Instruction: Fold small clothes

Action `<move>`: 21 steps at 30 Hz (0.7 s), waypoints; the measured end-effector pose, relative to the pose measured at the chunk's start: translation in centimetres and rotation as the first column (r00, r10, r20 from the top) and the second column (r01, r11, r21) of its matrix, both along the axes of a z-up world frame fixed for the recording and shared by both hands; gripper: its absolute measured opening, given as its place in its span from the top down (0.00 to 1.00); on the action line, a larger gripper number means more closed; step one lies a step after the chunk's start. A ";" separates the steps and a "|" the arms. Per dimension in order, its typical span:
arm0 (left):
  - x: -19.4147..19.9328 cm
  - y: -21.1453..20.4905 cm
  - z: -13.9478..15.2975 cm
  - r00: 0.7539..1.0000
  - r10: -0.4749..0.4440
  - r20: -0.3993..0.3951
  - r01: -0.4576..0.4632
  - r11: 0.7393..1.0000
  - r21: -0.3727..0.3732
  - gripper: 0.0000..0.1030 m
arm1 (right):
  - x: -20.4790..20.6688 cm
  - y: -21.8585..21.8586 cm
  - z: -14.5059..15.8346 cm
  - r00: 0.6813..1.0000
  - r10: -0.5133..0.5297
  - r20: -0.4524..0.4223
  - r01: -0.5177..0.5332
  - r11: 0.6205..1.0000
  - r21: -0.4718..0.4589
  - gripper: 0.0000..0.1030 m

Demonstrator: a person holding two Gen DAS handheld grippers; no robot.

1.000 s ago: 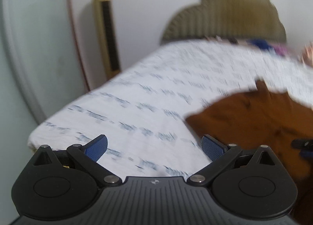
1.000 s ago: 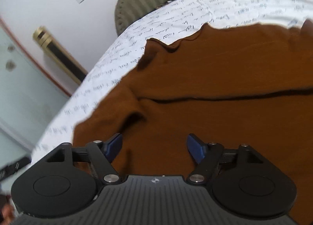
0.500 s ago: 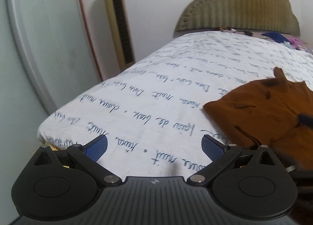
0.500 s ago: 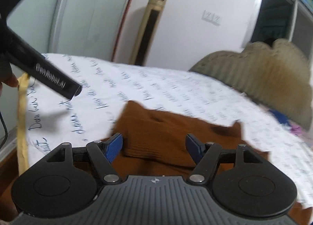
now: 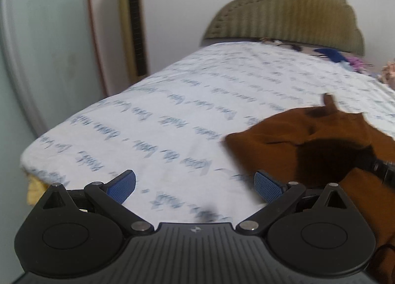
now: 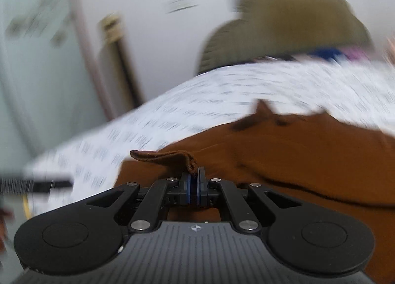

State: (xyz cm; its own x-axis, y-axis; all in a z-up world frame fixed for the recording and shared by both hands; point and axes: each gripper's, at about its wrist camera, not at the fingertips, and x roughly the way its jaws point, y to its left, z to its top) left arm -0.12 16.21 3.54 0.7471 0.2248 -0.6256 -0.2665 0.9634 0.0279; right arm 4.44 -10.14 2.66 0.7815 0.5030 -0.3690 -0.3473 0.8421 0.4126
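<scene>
A brown knit garment (image 5: pixel 321 140) lies on the white bedsheet (image 5: pixel 172 101) printed with blue writing. In the left wrist view it is to the right of my left gripper (image 5: pixel 195 185), which is open and empty over the bare sheet. In the right wrist view the garment (image 6: pixel 308 150) fills the middle and right. My right gripper (image 6: pixel 193 175) is shut on its near edge, and a flap of brown cloth (image 6: pixel 163 156) sticks out to the left of the pads. The right gripper's black body (image 5: pixel 380 170) shows at the right edge of the left wrist view.
A padded olive headboard (image 5: pixel 291 17) stands at the far end of the bed, with small coloured clothes (image 5: pixel 333 55) in front of it. A gold tower fan (image 5: pixel 132 19) and a pale cabinet (image 5: pixel 37 37) stand at the left. The bed's near left corner (image 5: pixel 32 160) drops off.
My right gripper has closed on the near edge of the brown garment; it was open before. The left gripper has shifted slightly and stays open over the sheet.
</scene>
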 end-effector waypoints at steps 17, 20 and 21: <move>2.5 -8.6 -2.8 0.983 -0.182 -0.039 0.184 0.979 0.082 0.00 | 7.4 -12.3 -9.7 0.900 -0.126 -0.417 0.328 0.825 0.460 0.70; 3.3 -8.8 -3.2 0.984 -0.172 -0.049 0.176 0.979 0.101 0.00 | 8.3 -12.5 -10.3 0.884 -0.132 -0.448 0.365 0.793 0.487 0.80; 3.5 -8.8 -3.4 0.984 -0.173 -0.053 0.177 0.979 0.098 0.00 | 8.6 -12.6 -10.3 0.879 -0.133 -0.458 0.370 0.795 0.480 0.88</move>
State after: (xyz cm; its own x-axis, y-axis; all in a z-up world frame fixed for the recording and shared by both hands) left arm 3.34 7.41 0.16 0.7531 0.1574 -0.6388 -0.0904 0.9865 0.1366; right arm 13.03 -22.73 -7.60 0.7624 0.5143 -0.3928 0.1307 0.4722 0.8718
